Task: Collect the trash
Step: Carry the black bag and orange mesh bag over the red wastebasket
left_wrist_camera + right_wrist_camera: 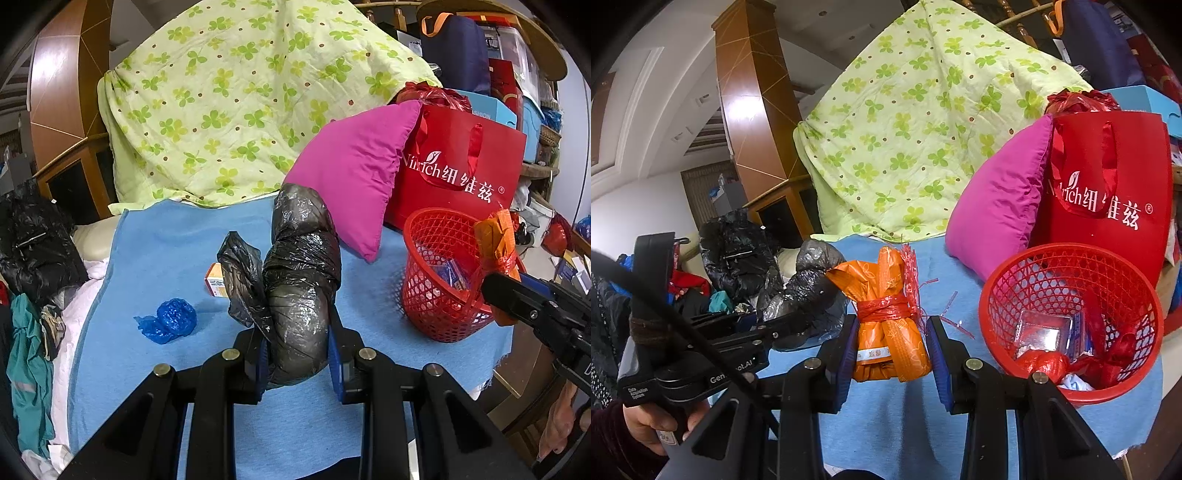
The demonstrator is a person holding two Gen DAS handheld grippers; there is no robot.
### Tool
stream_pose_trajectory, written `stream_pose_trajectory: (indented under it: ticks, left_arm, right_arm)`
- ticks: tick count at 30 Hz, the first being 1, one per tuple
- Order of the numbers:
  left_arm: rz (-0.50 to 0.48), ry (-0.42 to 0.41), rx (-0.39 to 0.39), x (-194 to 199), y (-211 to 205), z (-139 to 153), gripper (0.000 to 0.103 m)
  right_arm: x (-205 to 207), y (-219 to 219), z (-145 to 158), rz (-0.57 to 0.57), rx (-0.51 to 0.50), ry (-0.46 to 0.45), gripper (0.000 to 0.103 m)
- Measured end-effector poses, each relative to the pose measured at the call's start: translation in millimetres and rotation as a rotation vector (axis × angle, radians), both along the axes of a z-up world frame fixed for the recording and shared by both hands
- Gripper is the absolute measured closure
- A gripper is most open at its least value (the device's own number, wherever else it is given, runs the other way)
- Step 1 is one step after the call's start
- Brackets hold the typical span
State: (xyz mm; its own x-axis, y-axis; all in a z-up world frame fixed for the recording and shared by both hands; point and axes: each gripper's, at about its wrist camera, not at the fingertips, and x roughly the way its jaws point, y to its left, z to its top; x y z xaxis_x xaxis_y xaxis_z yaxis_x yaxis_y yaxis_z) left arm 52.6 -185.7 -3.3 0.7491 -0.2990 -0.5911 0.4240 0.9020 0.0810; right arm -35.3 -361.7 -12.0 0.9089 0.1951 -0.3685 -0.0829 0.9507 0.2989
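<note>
Landmark: red plastic mesh basket (1071,321) on blue cloth (177,243).

- Wrappers and crumpled red plastic are already seen inside the basket.
- A twisted black plastic bag bundle (299,291) is clamped in the left gripper (297,363), left of the basket.
- An orange wrapped bundle tied with red plastic (890,325) is clamped in the right gripper (892,350), just beside the basket.
- A crumpled blue plastic wad (170,319) and a small orange box (215,282) are left lying farther left.

Judged roughly midway.

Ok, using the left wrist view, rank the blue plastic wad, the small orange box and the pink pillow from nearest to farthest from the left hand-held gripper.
1. Blue plastic wad: on the blue cloth, left of the left hand-held gripper.
2. Small orange box: further back, partly behind the black bag.
3. Pink pillow: at the back right, leaning on the red bag.
</note>
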Motion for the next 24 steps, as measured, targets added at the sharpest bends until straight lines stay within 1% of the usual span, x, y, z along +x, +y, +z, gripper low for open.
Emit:
stream_pose_trajectory:
  ticks: [10,16,24]
  left_arm:
    - [-0.026,-0.001,0.015,0.8,-3.4,-1.9,0.074]
    - [-0.037,0.0,0.026,0.0,-9.3,-3.9,0.074]
    - [-0.05,0.016,0.047,-0.6,-17.8,-10.5,0.074]
  right_arm:
    - [-9.2,-14.4,-3.7,-0.038,0.003,0.002,0.064]
    - [-18.5,-27.1,-5.7,-0.067,0.022,0.001,0.064]
    - [-19.9,-37.1,-11.6,-0.078,0.042,0.006,0.064]
